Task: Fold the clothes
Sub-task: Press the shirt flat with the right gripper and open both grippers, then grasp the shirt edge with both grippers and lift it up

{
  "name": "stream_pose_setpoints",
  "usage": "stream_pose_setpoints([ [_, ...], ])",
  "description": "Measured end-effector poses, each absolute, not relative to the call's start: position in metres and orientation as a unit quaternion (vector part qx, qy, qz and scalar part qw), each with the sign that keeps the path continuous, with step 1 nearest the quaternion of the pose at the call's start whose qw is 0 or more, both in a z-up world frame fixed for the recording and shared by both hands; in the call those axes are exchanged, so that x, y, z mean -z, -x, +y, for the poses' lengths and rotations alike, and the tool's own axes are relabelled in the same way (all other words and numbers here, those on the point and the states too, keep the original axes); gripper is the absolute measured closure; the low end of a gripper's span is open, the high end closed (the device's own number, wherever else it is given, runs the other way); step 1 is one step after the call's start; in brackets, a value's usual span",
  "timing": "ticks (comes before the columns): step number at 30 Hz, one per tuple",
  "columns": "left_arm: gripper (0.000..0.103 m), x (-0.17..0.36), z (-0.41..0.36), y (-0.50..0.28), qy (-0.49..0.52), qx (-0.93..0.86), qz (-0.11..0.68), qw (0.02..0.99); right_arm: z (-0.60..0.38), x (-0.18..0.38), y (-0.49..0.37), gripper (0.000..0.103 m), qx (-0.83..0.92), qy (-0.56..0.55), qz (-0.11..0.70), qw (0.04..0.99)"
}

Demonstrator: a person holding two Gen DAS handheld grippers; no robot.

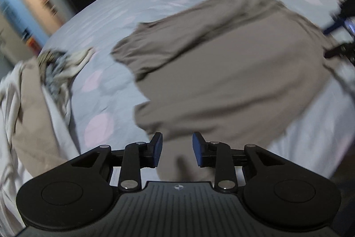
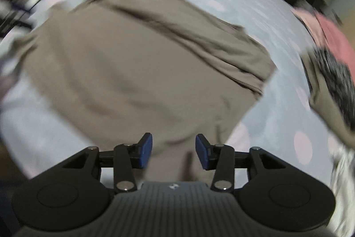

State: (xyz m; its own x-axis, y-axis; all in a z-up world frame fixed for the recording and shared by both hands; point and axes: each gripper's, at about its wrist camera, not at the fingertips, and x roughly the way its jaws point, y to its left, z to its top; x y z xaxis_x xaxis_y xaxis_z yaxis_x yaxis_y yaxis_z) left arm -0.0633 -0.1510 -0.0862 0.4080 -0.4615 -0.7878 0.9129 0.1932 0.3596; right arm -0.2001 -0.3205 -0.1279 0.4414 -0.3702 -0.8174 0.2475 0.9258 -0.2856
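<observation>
1. While both views are blurring, the left tongs [image 1: 177, 149] and right tongs [image 2: 174, 151] are standing released, pads apart and gripping nothing, each hovering over the near hem of the brown garment [image 1: 221, 72].
2. That garment is lying spread on the bed [image 1: 106, 90], partly folded by my reading: one side is doubled over in a creased band [image 2: 199, 41], but further folds are still waiting.
3. Farther out, the left view is showing a beige heap [image 1: 26, 108] at its left; the right view is instead showing a pink item [image 2: 332, 37] at its right edge.
</observation>
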Motion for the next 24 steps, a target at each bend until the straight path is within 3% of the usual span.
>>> stream_pose_setpoints([
  [9, 0.063, 0.120, -0.138, 0.116, -0.554, 0.486, 0.181, 0.651, -0.267, 0.158, 0.217, 0.052, 0.131, 0.231, 0.530, 0.805],
  [15, 0.063, 0.153, -0.131, 0.128, -0.644, 0.450, 0.115, 0.608, -0.269, 0.174, 0.225, 0.052, 0.154, 0.291, 0.537, 0.777],
  [24, 0.063, 0.174, -0.129, 0.131, -0.676, 0.439, 0.058, 0.589, -0.256, 0.196, 0.233, 0.052, 0.144, 0.379, 0.522, 0.751],
])
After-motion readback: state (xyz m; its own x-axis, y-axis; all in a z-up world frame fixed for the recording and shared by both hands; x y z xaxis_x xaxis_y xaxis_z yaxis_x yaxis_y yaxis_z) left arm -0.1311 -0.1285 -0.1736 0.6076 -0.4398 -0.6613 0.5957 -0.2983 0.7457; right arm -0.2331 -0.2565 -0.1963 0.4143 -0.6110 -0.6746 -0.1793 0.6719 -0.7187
